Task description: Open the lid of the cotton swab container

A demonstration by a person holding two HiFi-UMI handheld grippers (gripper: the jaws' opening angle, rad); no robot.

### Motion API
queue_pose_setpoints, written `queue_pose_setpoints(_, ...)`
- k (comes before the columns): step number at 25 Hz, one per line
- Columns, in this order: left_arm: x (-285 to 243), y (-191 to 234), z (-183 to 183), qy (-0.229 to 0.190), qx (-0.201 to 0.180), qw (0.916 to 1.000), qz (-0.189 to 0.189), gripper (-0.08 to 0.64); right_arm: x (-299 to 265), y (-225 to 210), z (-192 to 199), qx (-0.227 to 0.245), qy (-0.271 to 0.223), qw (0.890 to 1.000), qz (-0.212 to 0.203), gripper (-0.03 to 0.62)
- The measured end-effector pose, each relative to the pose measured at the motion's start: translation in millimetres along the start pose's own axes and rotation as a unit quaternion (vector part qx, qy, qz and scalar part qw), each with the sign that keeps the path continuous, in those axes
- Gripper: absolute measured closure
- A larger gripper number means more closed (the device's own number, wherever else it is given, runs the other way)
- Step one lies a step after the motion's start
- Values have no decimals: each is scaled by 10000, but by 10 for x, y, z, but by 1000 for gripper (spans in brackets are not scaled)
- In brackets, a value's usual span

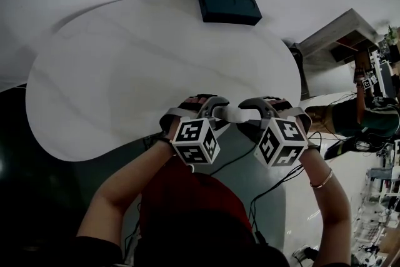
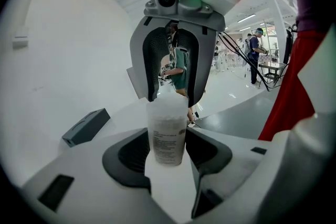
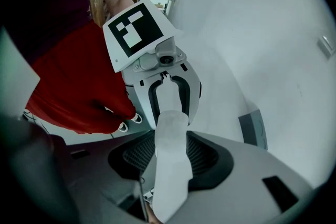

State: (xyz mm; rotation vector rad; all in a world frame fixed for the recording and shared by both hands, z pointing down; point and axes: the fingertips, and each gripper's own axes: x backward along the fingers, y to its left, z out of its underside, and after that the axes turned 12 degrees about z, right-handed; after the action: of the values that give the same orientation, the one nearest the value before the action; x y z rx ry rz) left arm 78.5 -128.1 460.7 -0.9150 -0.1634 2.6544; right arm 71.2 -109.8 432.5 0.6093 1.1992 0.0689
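Mid-frame, the cotton swab container [image 1: 232, 113] is being held at both ends
left gripper [image 2: 167, 150] and right gripper [image 3: 171, 157] are each clamping one end; a sudden pull is risking slipping jaws and spilling contents.

Container [image 2: 167, 134] frosted translucent plastic; table [image 1: 125, 72] smooth matt.

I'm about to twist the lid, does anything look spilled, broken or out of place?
Nothing stands out. The cotton swab container is held sideways in the air, the left tool and right tool each shut on one end. No swabs lie on the white table, and the dark box sits flat at its far edge.
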Motion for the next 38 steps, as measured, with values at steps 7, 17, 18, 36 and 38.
queue_pose_setpoints(7,52,7,50,11,-29,10000,55,328,-21,-23,-66,-60,-50,9998,-195,405)
queue_pose_setpoints(17,95,-39,74,126,-453,9988,98,330,30,-2,-124,-303,-139,9972,-664,405)
queue_pose_setpoints(18,100,-40,74,113,-460,9988,88,330,33,-3,-129,-288,-145,9972,-669,405)
queue_pose_setpoints(36,216,18,0,-155,-197,9996,-90,330,98,-72,-207,-28,-215,9998,-18,403)
queue_pose_setpoints(38,226,22,10,-184,-132,9997,-100,330,103,-83,-218,19,-240,9997,76,403)
